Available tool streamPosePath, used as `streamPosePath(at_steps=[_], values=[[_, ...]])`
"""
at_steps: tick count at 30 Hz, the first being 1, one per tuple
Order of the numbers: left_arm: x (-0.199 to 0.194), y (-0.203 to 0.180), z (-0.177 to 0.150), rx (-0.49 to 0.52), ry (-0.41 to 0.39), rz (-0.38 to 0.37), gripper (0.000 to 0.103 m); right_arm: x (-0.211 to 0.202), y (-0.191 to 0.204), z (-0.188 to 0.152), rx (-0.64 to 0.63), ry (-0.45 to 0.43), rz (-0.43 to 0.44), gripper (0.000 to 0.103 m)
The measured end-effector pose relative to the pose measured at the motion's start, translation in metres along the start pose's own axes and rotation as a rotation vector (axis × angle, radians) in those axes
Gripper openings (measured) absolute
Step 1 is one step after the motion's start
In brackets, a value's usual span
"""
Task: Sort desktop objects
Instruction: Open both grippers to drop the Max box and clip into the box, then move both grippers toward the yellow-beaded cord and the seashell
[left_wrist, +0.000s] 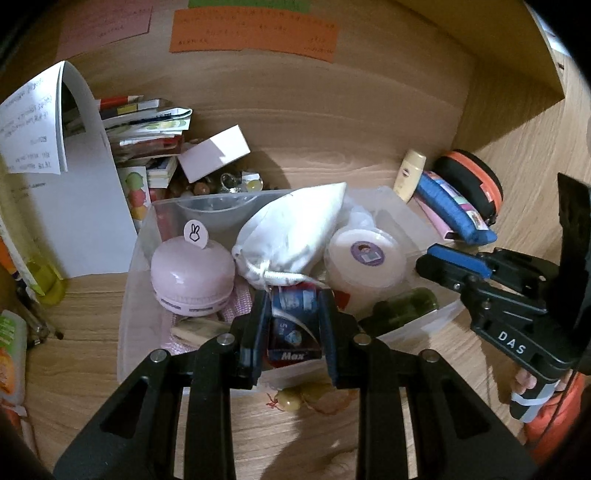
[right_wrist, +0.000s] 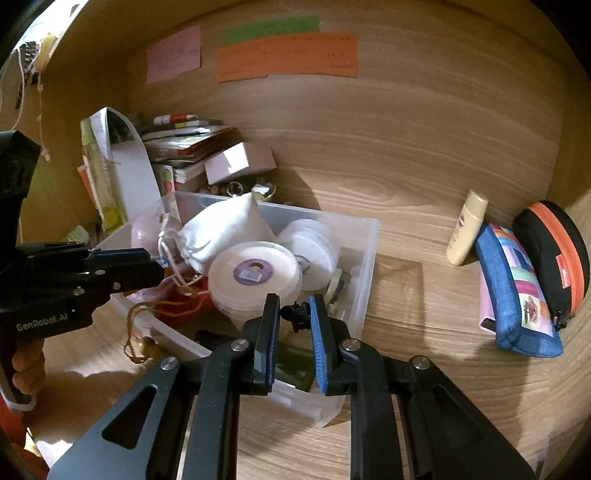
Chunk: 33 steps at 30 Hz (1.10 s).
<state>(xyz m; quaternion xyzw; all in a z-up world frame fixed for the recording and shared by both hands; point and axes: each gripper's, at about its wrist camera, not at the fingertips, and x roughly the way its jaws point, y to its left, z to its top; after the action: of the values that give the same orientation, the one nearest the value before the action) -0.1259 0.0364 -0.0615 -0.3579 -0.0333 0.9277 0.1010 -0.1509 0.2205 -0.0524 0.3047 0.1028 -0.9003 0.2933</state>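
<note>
A clear plastic bin (left_wrist: 135, 295) (right_wrist: 364, 258) on the wooden desk holds a pink round case (left_wrist: 192, 275), a white drawstring pouch (left_wrist: 291, 236) (right_wrist: 221, 229), round white tubs (left_wrist: 364, 258) (right_wrist: 253, 277) and a dark green bottle (left_wrist: 402, 310) (right_wrist: 295, 363). My left gripper (left_wrist: 293, 306) is shut on a blue and red "Max" pack (left_wrist: 293, 332) over the bin's front. My right gripper (right_wrist: 293, 310) is shut on the green bottle's black top, at the bin's near right corner.
Books and papers (left_wrist: 144, 129) and a white box (left_wrist: 214, 151) lie behind the bin. A cream tube (right_wrist: 467, 227), a blue pouch (right_wrist: 517, 291) and a black and orange case (right_wrist: 557, 258) stand to the right. An amber bead string (left_wrist: 295, 400) lies before the bin.
</note>
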Motion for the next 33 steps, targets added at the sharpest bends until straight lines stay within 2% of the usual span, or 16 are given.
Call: streamPosePath(at_steps=[4, 5, 7, 9, 12, 13, 15, 18, 21, 26, 33], values=[[0.003, -0.003, -0.003, 0.006, 0.018, -0.011, 0.027, 0.0, 0.002, 0.0, 0.005, 0.001, 0.002, 0.015], [0.002, -0.004, -0.003, 0.011, 0.013, -0.003, 0.029, 0.0, 0.003, 0.0, -0.001, -0.001, -0.008, 0.018], [-0.002, -0.006, -0.003, 0.02, 0.003, -0.006, 0.035, -0.002, 0.006, 0.0, -0.016, -0.008, -0.033, 0.029], [-0.009, -0.008, -0.002, 0.025, -0.018, -0.008, 0.041, -0.007, 0.008, 0.0, -0.021, -0.023, -0.057, 0.045], [-0.024, -0.008, -0.002, 0.016, -0.057, -0.02, 0.052, -0.02, 0.012, 0.001, -0.033, -0.057, -0.082, 0.051], [-0.027, -0.008, -0.001, 0.01, -0.063, -0.025, 0.058, -0.025, 0.014, 0.002, -0.036, -0.066, -0.091, 0.055], [-0.034, -0.009, -0.003, 0.007, -0.079, -0.021, 0.059, -0.034, 0.017, 0.002, -0.028, -0.071, -0.095, 0.073], [-0.043, -0.01, -0.007, 0.016, -0.099, 0.028, 0.063, -0.052, 0.025, 0.0, -0.023, -0.112, -0.081, 0.08], [-0.055, -0.007, -0.011, 0.007, -0.128, 0.066, 0.073, -0.066, 0.035, -0.004, -0.038, -0.137, -0.089, 0.082], [-0.072, 0.004, -0.025, -0.005, -0.153, 0.113, 0.087, -0.073, 0.05, -0.015, -0.027, -0.115, -0.064, 0.087], [-0.089, 0.039, -0.049, -0.062, -0.15, 0.147, 0.092, -0.062, 0.071, -0.038, 0.01, -0.039, -0.008, 0.087]])
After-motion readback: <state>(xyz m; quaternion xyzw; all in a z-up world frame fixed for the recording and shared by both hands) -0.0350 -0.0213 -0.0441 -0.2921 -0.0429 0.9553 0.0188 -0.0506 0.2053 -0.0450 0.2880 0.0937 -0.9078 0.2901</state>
